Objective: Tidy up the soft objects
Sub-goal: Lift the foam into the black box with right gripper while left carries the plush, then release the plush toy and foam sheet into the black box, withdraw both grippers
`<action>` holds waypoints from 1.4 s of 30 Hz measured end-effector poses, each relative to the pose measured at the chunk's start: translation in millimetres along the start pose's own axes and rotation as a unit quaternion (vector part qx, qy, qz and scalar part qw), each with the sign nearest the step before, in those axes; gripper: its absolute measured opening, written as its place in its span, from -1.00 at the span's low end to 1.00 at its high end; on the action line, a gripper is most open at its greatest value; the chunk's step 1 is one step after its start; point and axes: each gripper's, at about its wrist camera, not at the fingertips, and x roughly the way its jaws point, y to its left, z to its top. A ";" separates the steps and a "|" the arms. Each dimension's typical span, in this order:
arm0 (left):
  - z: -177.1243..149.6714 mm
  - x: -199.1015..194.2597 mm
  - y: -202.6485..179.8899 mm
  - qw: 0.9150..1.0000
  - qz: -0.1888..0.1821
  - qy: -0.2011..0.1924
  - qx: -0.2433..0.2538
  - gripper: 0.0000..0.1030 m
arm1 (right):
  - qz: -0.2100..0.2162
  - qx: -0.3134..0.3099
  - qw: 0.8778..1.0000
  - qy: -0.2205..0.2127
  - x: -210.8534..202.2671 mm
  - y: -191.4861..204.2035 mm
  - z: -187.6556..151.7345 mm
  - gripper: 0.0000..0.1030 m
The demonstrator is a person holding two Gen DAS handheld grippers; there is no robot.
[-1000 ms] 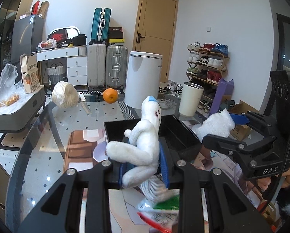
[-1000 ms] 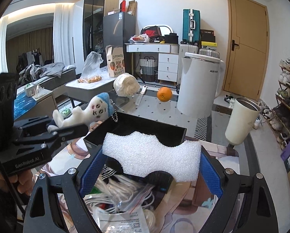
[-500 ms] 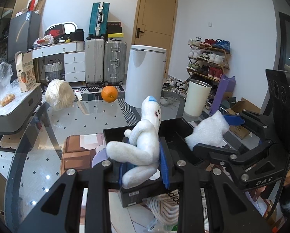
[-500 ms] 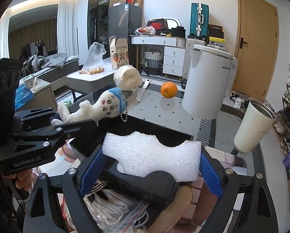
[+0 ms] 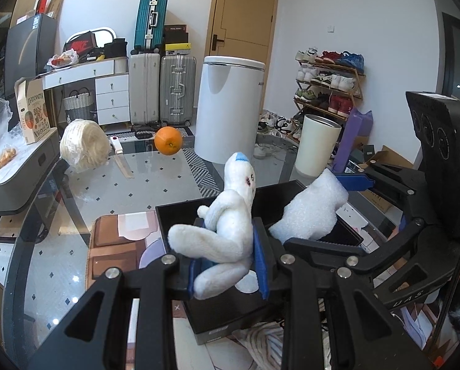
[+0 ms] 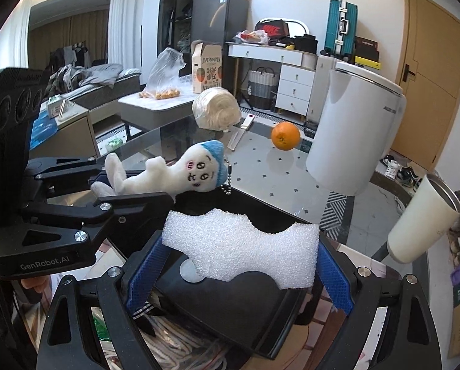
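Observation:
My left gripper is shut on a white plush toy with a blue tip and holds it above the near left part of an open black box. The toy also shows in the right wrist view, with a ball chain hanging from it. My right gripper is shut on a white foam piece and holds it over the same black box. In the left wrist view the foam piece hangs over the box's right side.
On the glass table stand an orange, a wrapped white bundle, a knife and a white cup. A white bin stands beyond. Bags and cords lie in front of the box.
Both grippers have moved forward with their loads, from above the bags and cords to over the black box. The box now lies closer beneath them.

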 end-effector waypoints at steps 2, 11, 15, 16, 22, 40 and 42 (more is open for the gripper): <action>-0.2 2.5 0.4 1.000 -0.001 0.002 0.002 -0.48 | 0.003 -0.008 1.000 0.007 4.1 0.0 0.6 0.78; -2.1 13.4 0.0 1.000 -0.007 0.020 0.009 -0.47 | 0.010 -0.024 0.999 0.032 20.6 -6.1 1.7 0.82; -4.0 15.8 -1.6 1.000 -0.007 0.027 0.014 -0.45 | 0.004 -0.024 0.999 0.026 20.4 -8.4 2.1 0.94; -4.4 16.4 -1.7 0.999 -0.007 0.029 0.015 -0.43 | 0.003 -0.023 0.999 0.023 18.0 -9.2 1.5 0.95; -5.9 20.0 -5.6 0.999 -0.002 0.046 0.019 0.13 | -0.008 -0.006 1.000 0.004 -3.2 -14.0 -3.6 0.98; -32.5 -49.9 -30.9 0.998 0.053 -0.024 0.015 1.00 | -0.026 0.104 0.993 -0.038 -88.1 -8.1 -60.2 0.98; -37.1 -55.4 -34.7 0.998 0.060 -0.027 0.016 1.00 | -0.024 0.112 0.993 -0.036 -90.3 -4.6 -66.2 0.98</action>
